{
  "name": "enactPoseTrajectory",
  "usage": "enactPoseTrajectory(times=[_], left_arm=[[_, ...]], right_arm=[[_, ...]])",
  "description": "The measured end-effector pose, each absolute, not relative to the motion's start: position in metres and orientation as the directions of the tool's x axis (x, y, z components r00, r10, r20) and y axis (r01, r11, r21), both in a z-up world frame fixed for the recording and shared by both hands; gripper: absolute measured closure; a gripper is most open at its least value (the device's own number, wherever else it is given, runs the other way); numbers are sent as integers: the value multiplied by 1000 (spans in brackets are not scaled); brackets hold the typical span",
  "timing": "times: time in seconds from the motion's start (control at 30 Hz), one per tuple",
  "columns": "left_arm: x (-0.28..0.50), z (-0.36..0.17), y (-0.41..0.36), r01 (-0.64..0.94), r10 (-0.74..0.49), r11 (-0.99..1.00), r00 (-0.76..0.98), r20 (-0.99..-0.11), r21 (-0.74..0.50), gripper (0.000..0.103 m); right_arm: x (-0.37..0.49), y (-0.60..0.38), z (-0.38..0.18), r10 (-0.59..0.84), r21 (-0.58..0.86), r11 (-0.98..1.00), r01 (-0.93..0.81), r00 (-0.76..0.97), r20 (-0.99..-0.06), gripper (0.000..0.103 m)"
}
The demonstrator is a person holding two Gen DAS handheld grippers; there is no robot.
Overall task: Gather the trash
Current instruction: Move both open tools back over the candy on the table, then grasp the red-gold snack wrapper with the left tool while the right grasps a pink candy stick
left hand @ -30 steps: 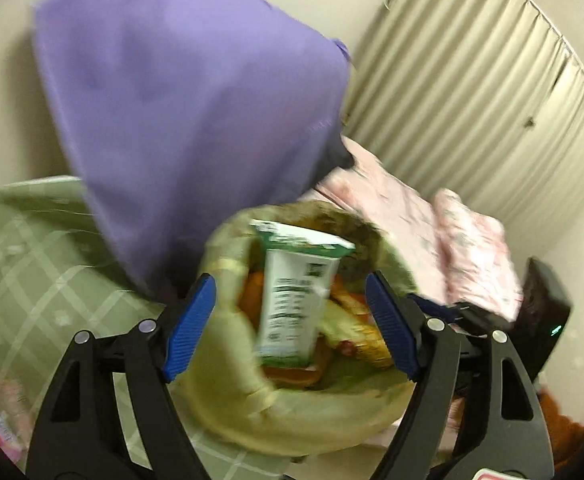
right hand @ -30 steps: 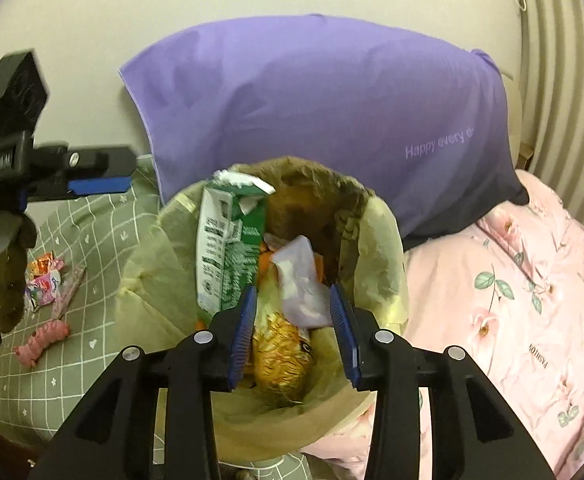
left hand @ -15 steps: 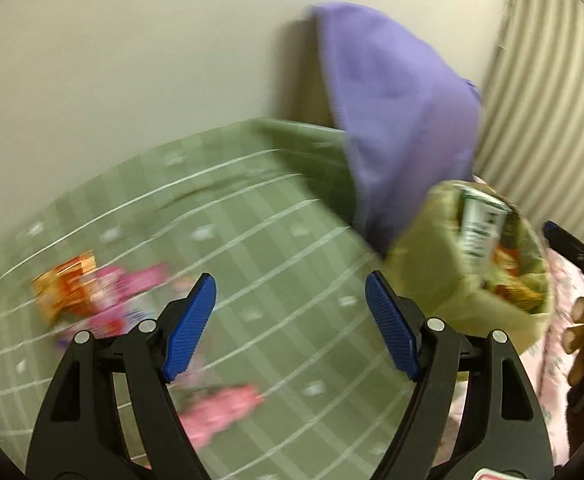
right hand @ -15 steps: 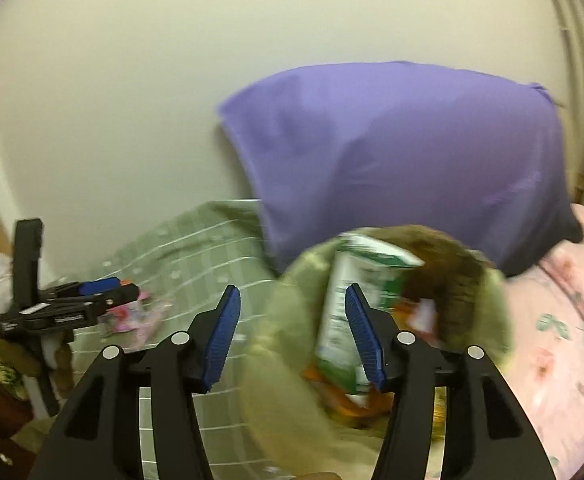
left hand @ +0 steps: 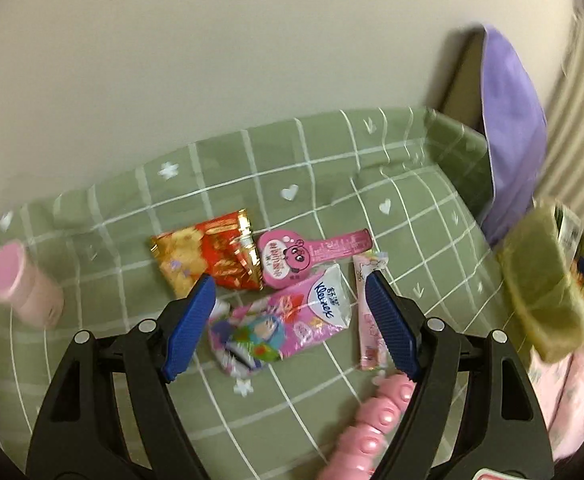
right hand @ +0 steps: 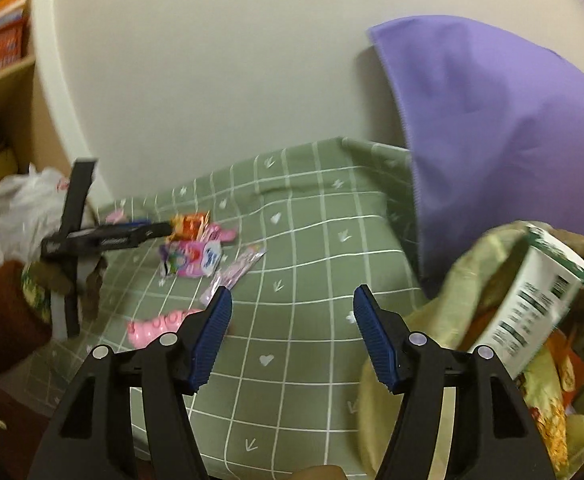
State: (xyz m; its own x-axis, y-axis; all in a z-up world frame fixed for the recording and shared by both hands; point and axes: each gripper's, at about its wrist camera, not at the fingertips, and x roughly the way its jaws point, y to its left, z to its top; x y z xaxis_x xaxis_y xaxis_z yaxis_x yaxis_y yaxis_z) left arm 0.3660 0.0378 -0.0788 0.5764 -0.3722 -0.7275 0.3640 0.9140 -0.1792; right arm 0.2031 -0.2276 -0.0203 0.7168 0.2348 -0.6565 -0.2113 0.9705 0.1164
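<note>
My left gripper (left hand: 290,326) stands open just above a pink Kleenex tissue pack (left hand: 284,328) on the green checked bedcover (left hand: 331,184); its pads do not press on the pack. Around the pack lie a red snack wrapper (left hand: 208,256), a pink round-headed wrapper (left hand: 292,260) and a pink stick sachet (left hand: 367,320). My right gripper (right hand: 292,336) hangs over bare cover with its jaws opening and nothing between them. To its right the yellow-green trash bag (right hand: 431,320) holds a white and green carton (right hand: 531,312) and other wrappers.
A pink bumpy object (left hand: 371,432) lies near the right finger, and a pink cup (left hand: 24,292) lies at the left. A purple pillow (right hand: 491,120) leans on the wall behind the bag. A white plastic bag (right hand: 12,208) and shelves (right hand: 0,40) are far left.
Both views swung left, away from the trash bag and toward the wrappers. My left gripper came down over the tissue pack. The right gripper's jaws widened.
</note>
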Motion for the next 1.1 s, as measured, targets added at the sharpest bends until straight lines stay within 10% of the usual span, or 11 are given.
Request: enactPoseTrajectory(times=[0.43,0.87,1.1], left_arm=[[340,-124,50,344,-496,859,370,-786,-380,30],[434,-100,51,425,-344,897,488,-802,-126,30],[439,-128,71,317,-371,916,434,-821,-246,30]], right_arm=[[254,-197,-73,177,47,976,-213,651,-738,43],[277,-174,-92,221,68,961,-267,603,-766,43],[279,-173,-103,216,72,961,-266,564,-797,43]])
